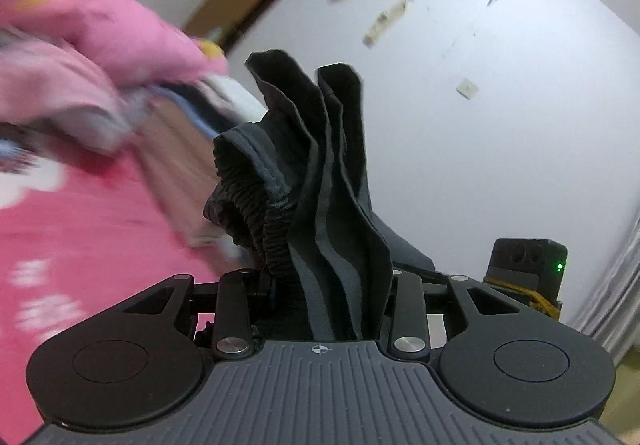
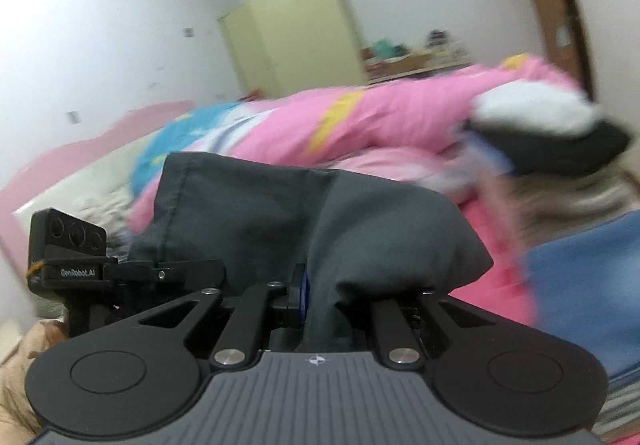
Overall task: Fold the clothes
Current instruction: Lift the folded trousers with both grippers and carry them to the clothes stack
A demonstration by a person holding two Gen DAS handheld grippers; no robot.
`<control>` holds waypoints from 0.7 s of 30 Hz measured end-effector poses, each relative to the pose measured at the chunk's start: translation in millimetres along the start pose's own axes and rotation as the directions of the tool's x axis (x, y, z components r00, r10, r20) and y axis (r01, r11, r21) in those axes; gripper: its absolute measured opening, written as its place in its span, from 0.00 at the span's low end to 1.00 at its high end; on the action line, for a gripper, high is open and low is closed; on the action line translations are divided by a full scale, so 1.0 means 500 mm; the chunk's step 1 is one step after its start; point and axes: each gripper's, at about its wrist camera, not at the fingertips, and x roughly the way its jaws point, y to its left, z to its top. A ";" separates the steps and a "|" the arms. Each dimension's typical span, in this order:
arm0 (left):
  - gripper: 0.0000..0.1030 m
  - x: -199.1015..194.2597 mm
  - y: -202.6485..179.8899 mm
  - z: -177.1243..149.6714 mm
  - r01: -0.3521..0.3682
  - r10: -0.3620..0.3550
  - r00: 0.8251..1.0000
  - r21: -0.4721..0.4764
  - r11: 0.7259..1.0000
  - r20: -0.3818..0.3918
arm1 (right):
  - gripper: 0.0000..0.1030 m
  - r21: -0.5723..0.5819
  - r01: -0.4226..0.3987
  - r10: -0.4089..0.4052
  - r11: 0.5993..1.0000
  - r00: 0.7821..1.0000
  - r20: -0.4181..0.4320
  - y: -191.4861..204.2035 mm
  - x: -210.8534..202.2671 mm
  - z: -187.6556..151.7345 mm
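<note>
Dark garment (image 1: 320, 181) bunched between left fingers (image 1: 267, 287), clamped between right fingers (image 2: 298, 295)

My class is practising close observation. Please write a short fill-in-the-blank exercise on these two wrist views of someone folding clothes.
1. The left gripper is shut on bunched ____ cloth with an elastic band.
2. The quilt heaped on the bed is mainly ____.
3. The cloth that the right gripper grips drapes over its ____.
4. The wardrobe in the right wrist view stands with its doors ____.

Missing words: dark grey; pink; fingers; closed
</note>
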 end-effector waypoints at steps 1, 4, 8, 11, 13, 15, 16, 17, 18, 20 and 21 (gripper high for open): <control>0.33 0.049 0.000 0.012 0.016 -0.017 1.000 -0.019 1.000 -0.016 | 0.11 -0.004 0.023 -0.023 1.000 1.000 -0.006 -0.035 -0.011 0.018; 0.33 0.194 0.002 0.034 0.056 -0.060 0.997 -0.069 0.996 -0.057 | 0.11 -0.031 0.078 -0.079 0.996 0.997 -0.027 -0.134 -0.039 0.067; 0.33 0.333 -0.002 0.024 0.079 -0.093 0.989 -0.119 0.990 -0.111 | 0.11 -0.073 0.109 -0.114 0.991 0.991 -0.071 -0.260 -0.059 0.122; 0.33 0.421 0.001 0.008 0.084 -0.109 0.982 -0.158 0.984 -0.157 | 0.11 -0.086 0.127 -0.136 0.988 0.984 -0.112 -0.329 -0.061 0.143; 0.33 0.462 0.018 -0.005 0.076 -0.110 0.978 -0.191 0.979 -0.177 | 0.11 -0.102 0.127 -0.140 0.987 0.981 -0.137 -0.361 -0.054 0.147; 0.33 0.489 0.042 -0.015 0.040 -0.082 0.977 -0.209 0.977 -0.195 | 0.11 -0.118 0.127 -0.145 0.985 0.976 -0.162 -0.393 -0.048 0.151; 0.33 0.501 0.056 -0.020 0.017 -0.061 0.977 -0.214 0.977 -0.203 | 0.11 -0.108 0.128 -0.146 0.986 0.973 -0.178 -0.408 -0.038 0.149; 0.33 0.509 0.073 -0.023 -0.008 -0.041 0.976 -0.226 0.974 -0.212 | 0.11 -0.096 0.128 -0.145 0.987 0.970 -0.196 -0.425 -0.021 0.144; 0.34 0.516 0.091 -0.026 -0.034 -0.020 0.975 -0.239 0.971 -0.222 | 0.11 -0.090 0.133 -0.149 0.987 0.965 -0.216 -0.446 -0.003 0.138; 0.36 0.526 0.126 -0.031 -0.084 0.018 0.970 -0.267 0.960 -0.241 | 0.11 -0.073 0.152 -0.166 0.986 0.953 -0.254 -0.491 0.035 0.123; 0.40 0.528 0.143 -0.033 -0.107 0.035 0.968 -0.283 0.953 -0.249 | 0.12 -0.059 0.169 -0.179 0.984 0.945 -0.274 -0.512 0.052 0.111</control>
